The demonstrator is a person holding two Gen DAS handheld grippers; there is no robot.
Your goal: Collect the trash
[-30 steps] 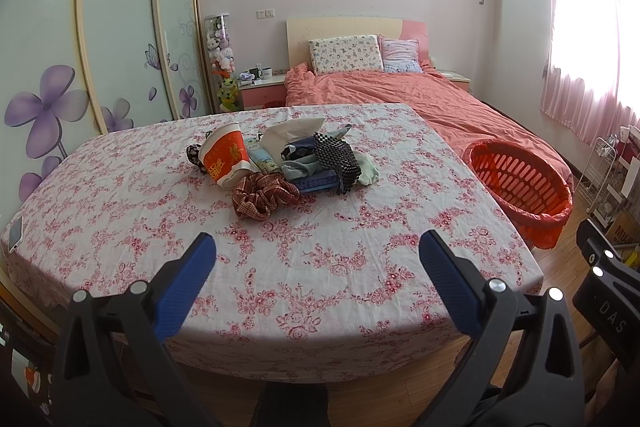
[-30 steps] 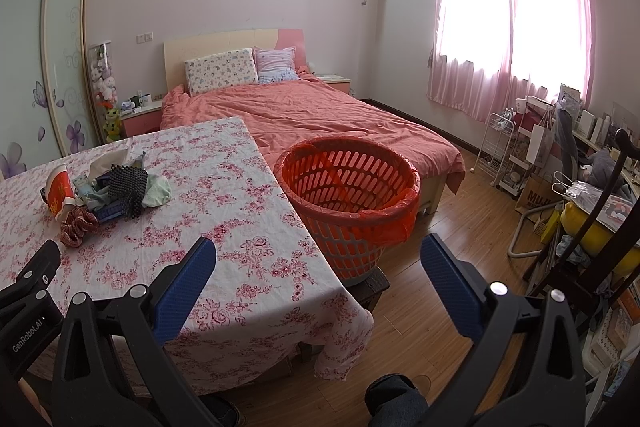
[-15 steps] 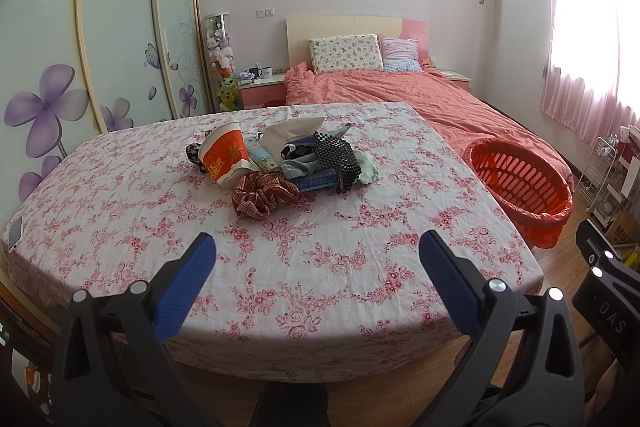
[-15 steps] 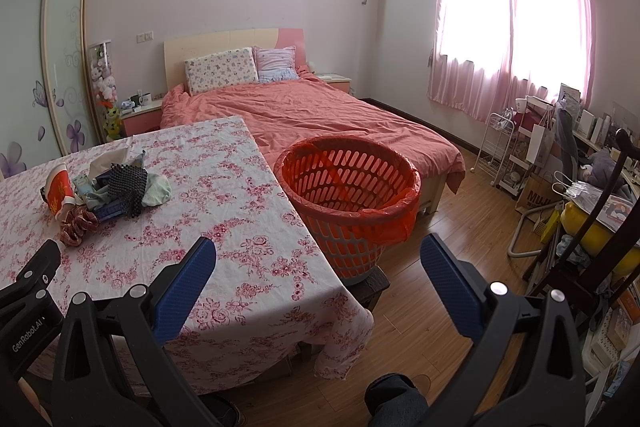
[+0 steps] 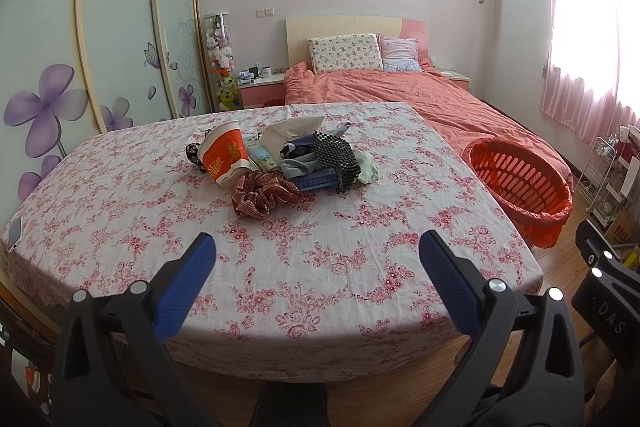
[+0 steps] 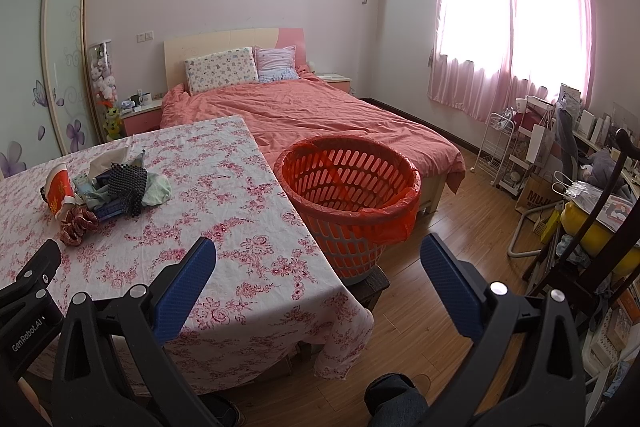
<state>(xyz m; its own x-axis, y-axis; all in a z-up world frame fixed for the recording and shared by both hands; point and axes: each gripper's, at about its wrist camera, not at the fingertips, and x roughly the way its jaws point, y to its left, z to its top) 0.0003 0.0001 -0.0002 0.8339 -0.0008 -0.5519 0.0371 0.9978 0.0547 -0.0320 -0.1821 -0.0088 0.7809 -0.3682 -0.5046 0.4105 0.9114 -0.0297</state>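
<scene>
A heap of trash lies mid-table on the floral tablecloth point(image 5: 320, 259): a tipped red and white paper cup point(image 5: 224, 157), a red checked scrunchie point(image 5: 262, 193), a black and white mesh piece point(image 5: 336, 159), a tissue pack point(image 5: 290, 131) and a blue packet point(image 5: 316, 181). The heap also shows in the right wrist view point(image 6: 108, 191). An orange basket point(image 6: 348, 195) with a red liner stands on the floor off the table's right edge. My left gripper point(image 5: 316, 259) is open and empty over the near table edge. My right gripper point(image 6: 316, 259) is open and empty, near the basket.
A bed point(image 6: 320, 115) with a coral cover stands beyond the table. A phone point(image 5: 15, 233) lies at the table's left edge. A wire rack point(image 6: 500, 143), bags and a cluttered desk point(image 6: 600, 187) line the right wall. Sliding wardrobe doors point(image 5: 100, 27) stand left.
</scene>
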